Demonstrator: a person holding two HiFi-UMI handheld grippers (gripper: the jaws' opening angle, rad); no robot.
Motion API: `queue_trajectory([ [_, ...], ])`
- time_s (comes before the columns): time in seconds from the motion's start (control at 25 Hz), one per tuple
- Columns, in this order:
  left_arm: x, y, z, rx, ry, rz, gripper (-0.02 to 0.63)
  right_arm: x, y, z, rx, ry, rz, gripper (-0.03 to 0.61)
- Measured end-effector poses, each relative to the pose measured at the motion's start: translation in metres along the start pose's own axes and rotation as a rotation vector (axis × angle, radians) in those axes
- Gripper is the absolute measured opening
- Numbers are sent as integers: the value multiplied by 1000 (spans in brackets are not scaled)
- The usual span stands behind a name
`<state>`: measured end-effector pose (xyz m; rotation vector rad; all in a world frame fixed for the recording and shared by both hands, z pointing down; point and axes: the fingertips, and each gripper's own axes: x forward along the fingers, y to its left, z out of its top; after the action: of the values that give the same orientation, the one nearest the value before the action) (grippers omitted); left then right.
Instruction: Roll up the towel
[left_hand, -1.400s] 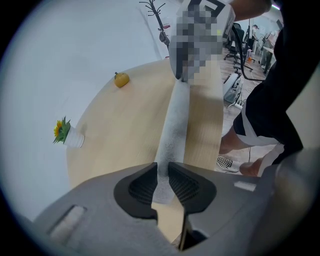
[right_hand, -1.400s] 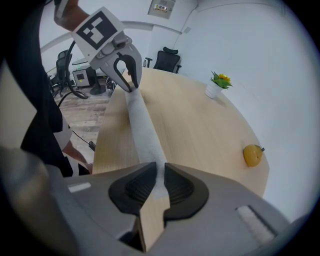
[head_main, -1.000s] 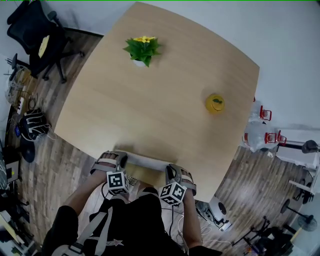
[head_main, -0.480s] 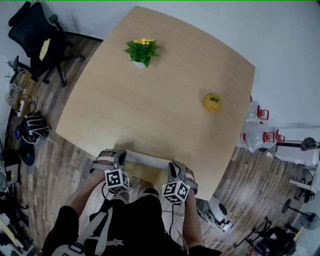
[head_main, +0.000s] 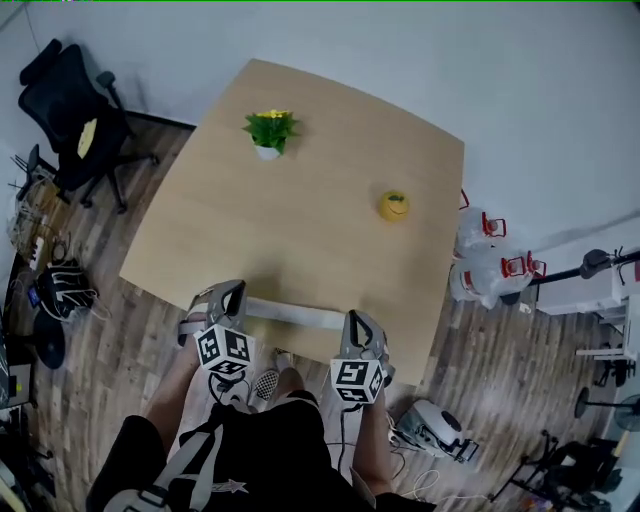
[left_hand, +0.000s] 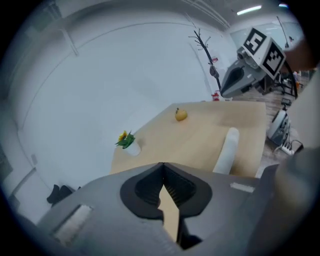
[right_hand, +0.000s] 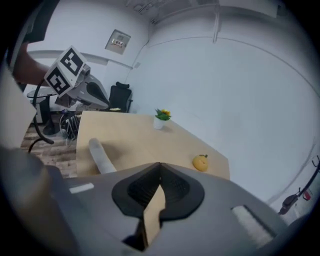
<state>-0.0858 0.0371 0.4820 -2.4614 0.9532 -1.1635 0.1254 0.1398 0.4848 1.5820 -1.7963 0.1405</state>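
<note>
The towel (head_main: 295, 313) lies as a tight white roll across the wooden table (head_main: 300, 220), close to its near edge. It also shows in the left gripper view as the towel (left_hand: 227, 150) and in the right gripper view as the towel (right_hand: 100, 156). My left gripper (head_main: 232, 289) hangs above the roll's left end and my right gripper (head_main: 356, 322) above its right end, both clear of it. The left gripper (left_hand: 162, 170) is shut with nothing between its pads. The right gripper (right_hand: 160, 172) has just been closing and is shut, also on nothing.
A small potted plant (head_main: 268, 130) with yellow flowers stands at the table's far left. A yellow fruit-shaped thing (head_main: 394, 206) sits towards the right edge. A black office chair (head_main: 70, 110) stands on the floor at left, with red-and-white clutter (head_main: 490, 260) at right.
Both grippers have let go of the roll's ends, shut, and risen well above the table. The towel roll stays where it lay.
</note>
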Motion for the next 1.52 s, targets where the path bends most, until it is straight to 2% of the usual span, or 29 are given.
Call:
queue_trajectory([
  [0.28, -83, 17, 44, -153, -235, 112, 9, -86, -7, 64, 97, -215, -147, 6],
  [0.44, -130, 13, 57, -260, -347, 105, 9, -136, 4, 82, 153, -311, -190, 6],
  [0.6, -164, 0, 57, -352, -415, 78, 9, -175, 21, 83, 206, -368, -210, 6],
  [1.04, -206, -39, 28, -412, -414, 34, 9, -214, 61, 47, 263, -351, -214, 6],
  [1.52, -221, -44, 23, -398, -423, 43, 8, -219, 69, 53, 263, -379, -200, 6],
])
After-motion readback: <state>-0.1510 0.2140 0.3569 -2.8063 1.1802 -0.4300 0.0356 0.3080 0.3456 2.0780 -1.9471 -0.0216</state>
